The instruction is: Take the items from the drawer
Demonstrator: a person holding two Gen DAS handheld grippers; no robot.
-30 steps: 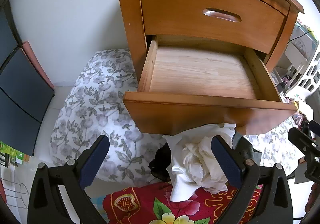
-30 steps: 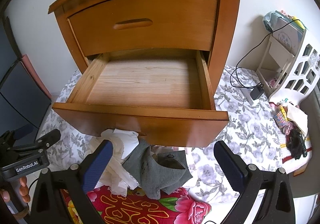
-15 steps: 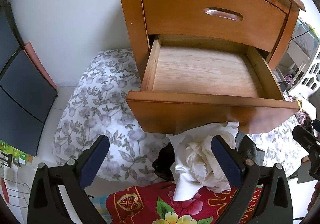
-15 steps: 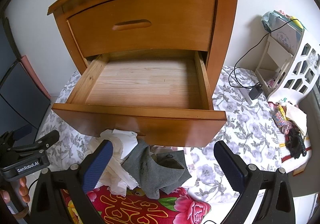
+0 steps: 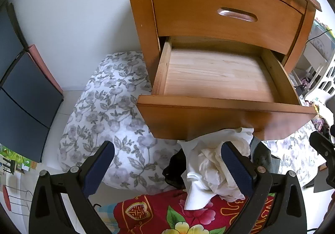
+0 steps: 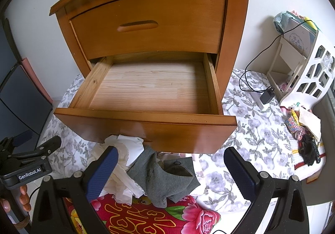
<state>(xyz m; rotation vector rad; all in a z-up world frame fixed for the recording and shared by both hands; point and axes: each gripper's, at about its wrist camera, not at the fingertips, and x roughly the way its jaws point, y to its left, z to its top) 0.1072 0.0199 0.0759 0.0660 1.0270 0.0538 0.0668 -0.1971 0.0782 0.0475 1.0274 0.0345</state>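
Observation:
The lower drawer (image 5: 215,79) (image 6: 150,89) of a wooden nightstand is pulled out, and only its bare wood floor shows. The upper drawer (image 6: 146,24) is closed. In front of the drawer lie a crumpled white cloth (image 5: 211,169) (image 6: 123,163), grey socks (image 6: 165,177) and a dark item (image 5: 174,169) partly under the white cloth. My left gripper (image 5: 167,165) is open, low before the drawer front, holding nothing. My right gripper (image 6: 169,169) is open too, above the socks, with nothing between its fingers.
A floral grey-and-white sheet (image 5: 108,112) (image 6: 247,129) covers the floor around the nightstand. A red flowered cloth (image 5: 188,213) (image 6: 146,215) lies nearest me. A white rack (image 6: 309,70), a charger with cable (image 6: 266,96) and small clutter (image 6: 303,129) sit at right. Dark panels (image 5: 23,91) stand at left.
Both views have shifted slightly; the left gripper has drifted a little left and back, so the drawer sits further right in its view. Both grippers stay open and the clothes lie unmoved.

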